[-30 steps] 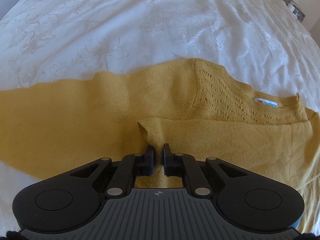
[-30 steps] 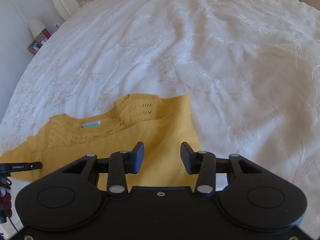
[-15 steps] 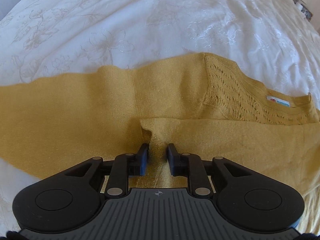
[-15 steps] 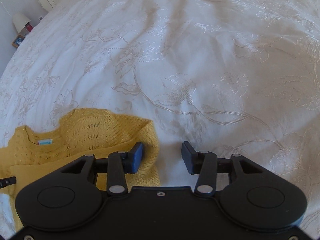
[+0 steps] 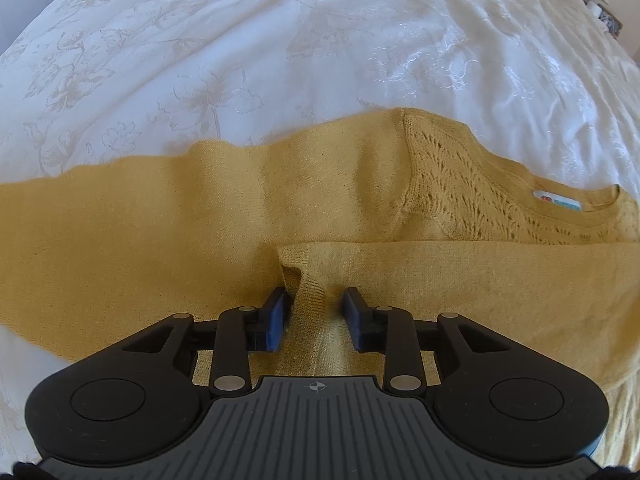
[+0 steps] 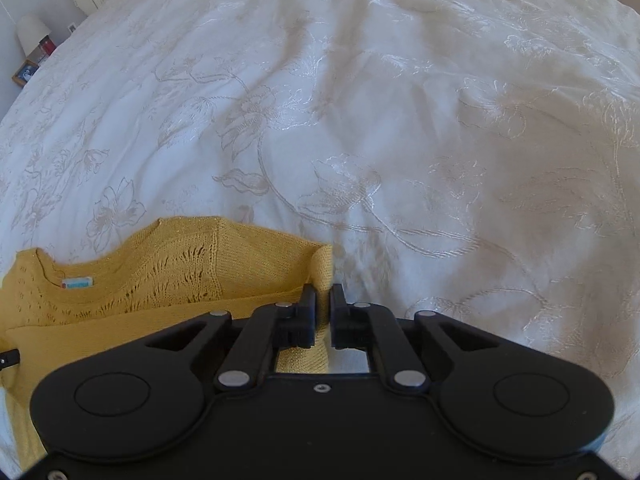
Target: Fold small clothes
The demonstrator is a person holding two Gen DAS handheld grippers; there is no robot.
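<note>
Yellow knit sweater point(image 5: 200, 220) lies flat on the white embroidered bedspread point(image 5: 240, 40), near edge of the bed, one sleeve folded across the body. Collar label point(image 5: 558, 203) faces up at the right in the left wrist view.

Left gripper point(image 5: 316, 312): fingers spread, a raised pucker of the folded sleeve end sits between them, not pinched (released).

Right gripper point(image 6: 323, 304): fingers nearly together, clamped on the sweater's right edge point(image 6: 322, 268), fabric standing up between the pads.

Far left in the right wrist view: lamp point(image 6: 32, 38) and small framed picture point(image 6: 25, 73) beside the bed.
</note>
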